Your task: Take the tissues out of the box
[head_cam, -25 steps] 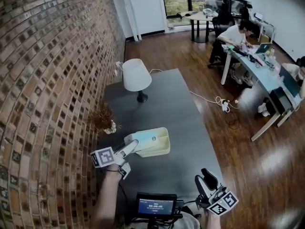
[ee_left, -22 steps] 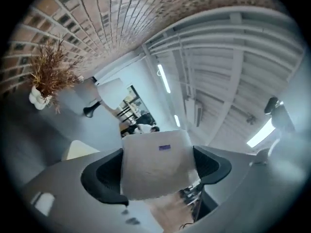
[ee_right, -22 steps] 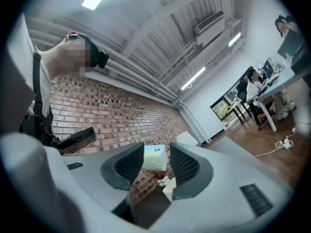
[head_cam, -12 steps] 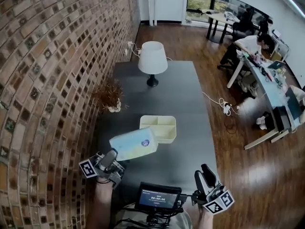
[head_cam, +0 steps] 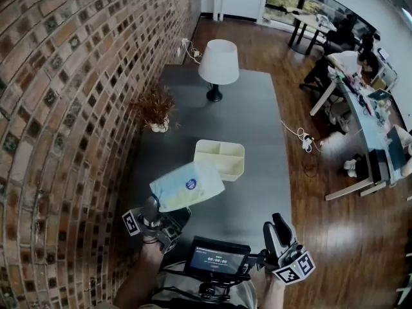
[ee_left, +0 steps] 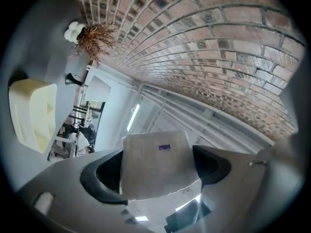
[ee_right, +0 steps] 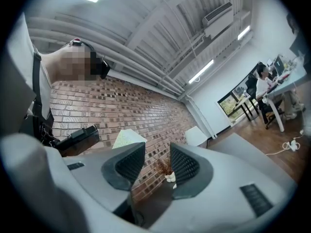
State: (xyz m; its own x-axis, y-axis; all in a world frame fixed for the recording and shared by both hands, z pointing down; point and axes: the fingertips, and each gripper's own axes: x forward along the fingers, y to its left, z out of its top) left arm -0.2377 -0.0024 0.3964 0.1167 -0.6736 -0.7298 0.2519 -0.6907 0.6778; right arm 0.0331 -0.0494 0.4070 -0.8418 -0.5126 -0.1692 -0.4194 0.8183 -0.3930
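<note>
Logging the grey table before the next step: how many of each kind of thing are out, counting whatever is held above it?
White table lamp: 1
Dried plant in a white vase: 1
Cream divided box: 1
Tissue pack: 1
Total: 4

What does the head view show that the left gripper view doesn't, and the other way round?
Only the head view shows the right gripper, the small screen near the person, and the person's left forearm. Only the left gripper view shows the ceiling light strip and, close up, the left gripper shut on the tissue pack. Both show that pack, the pale yellow box, the dried plant and the brick wall.
</note>
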